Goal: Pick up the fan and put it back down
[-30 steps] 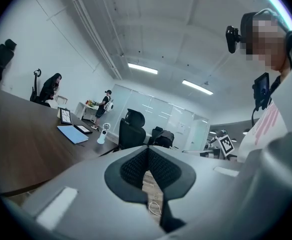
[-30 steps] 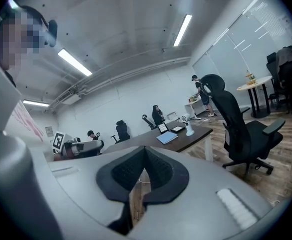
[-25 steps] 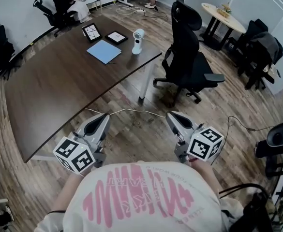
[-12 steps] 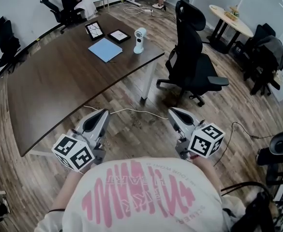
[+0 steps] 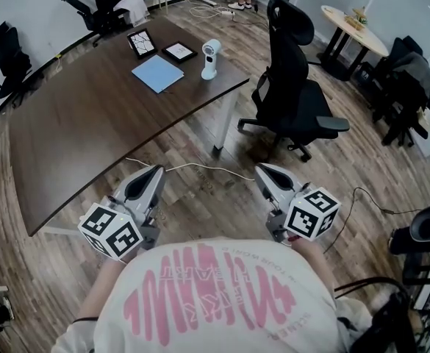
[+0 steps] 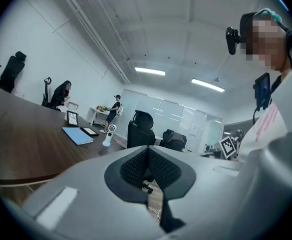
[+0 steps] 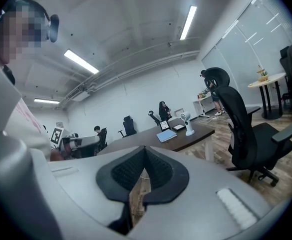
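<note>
Scene: An office seen from above. A person stands on a wood floor with a tool in each hand, both held low in front of the body.
Left tool (image 5: 154, 172): Jaws pressed together with nothing between them. It points towards the dark surface (image 5: 90, 116).
Right tool (image 5: 263, 172): Jaws also closed and empty. It sits level with the left tool, over bare floor.
Fan (image 5: 209, 59): Small and white, standing upright near the far right corner of the surface. It is well apart from both tools.
Beside the fan: A blue folder (image 5: 157, 74) lies just to its left. Two dark tablets (image 5: 141, 45) lie further back.
Other things: A black office chair (image 5: 292, 87) stands off the surface's corner. A white cable (image 5: 200, 169) lies on the floor ahead of the tools.
Progress: The task appears not yet begun, as the fan stands untouched.
Left to do: Most likely everything. The person must reach the fan, open a tool, close it on the fan's stem, lift it, then set it down upright.
</note>
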The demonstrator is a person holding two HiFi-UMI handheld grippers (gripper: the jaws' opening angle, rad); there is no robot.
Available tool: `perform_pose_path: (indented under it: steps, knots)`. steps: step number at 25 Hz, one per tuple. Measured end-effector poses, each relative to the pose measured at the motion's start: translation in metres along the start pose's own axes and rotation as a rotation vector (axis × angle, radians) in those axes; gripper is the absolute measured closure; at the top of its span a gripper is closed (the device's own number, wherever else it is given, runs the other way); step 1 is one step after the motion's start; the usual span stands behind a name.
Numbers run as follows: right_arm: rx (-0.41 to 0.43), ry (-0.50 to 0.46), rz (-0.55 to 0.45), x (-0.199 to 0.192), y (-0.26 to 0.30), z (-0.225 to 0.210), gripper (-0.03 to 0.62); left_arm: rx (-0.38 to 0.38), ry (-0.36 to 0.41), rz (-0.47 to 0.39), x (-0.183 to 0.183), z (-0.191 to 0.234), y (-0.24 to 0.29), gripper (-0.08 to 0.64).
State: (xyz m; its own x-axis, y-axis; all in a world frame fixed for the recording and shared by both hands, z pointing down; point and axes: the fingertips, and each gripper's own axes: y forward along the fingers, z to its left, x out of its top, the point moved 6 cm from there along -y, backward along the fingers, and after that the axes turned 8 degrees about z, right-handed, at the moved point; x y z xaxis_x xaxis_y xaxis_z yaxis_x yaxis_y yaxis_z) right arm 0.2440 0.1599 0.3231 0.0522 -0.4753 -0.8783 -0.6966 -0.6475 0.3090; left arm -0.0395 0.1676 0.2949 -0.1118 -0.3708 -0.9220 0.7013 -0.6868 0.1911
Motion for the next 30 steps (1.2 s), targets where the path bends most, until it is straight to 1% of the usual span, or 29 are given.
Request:
perform_pose_path:
  steps: [4, 6, 10, 14, 20, 23, 27, 30]
  knots:
    - [0.009, 0.003, 0.007, -0.003, 0.002, -0.004, 0.586, 0.01, 0.004, 0.0, -0.001, 0.001, 0.001, 0.541]
    - [0.005, 0.022, 0.001, -0.006, 0.003, -0.009, 0.586, 0.015, 0.003, 0.004, -0.005, 0.001, 0.002, 0.541]
    - [0.011, 0.082, 0.006, -0.016, 0.009, -0.015, 0.586, 0.024, -0.011, 0.045, -0.012, 0.005, 0.004, 0.541]
    - [0.002, 0.087, 0.022, -0.018, 0.015, -0.018, 0.586, 0.023, -0.033, 0.059, -0.01, 0.015, 0.011, 0.541]
    - [-0.06, 0.11, 0.022, -0.012, 0.025, -0.03, 0.586, -0.053, -0.043, 0.105, -0.01, 0.032, 0.039, 0.541]
    - [-0.09, 0.124, 0.019, -0.005, 0.035, -0.033, 0.586, -0.092, -0.047, 0.121, 0.001, 0.048, 0.057, 0.54]
    - [-0.123, 0.138, 0.012, 0.006, 0.057, -0.037, 0.586, -0.146, -0.01, 0.134, 0.02, 0.072, 0.077, 0.54]
    - [-0.153, 0.152, -0.003, 0.02, 0.077, -0.038, 0.586, -0.173, -0.023, 0.156, 0.029, 0.098, 0.089, 0.54]
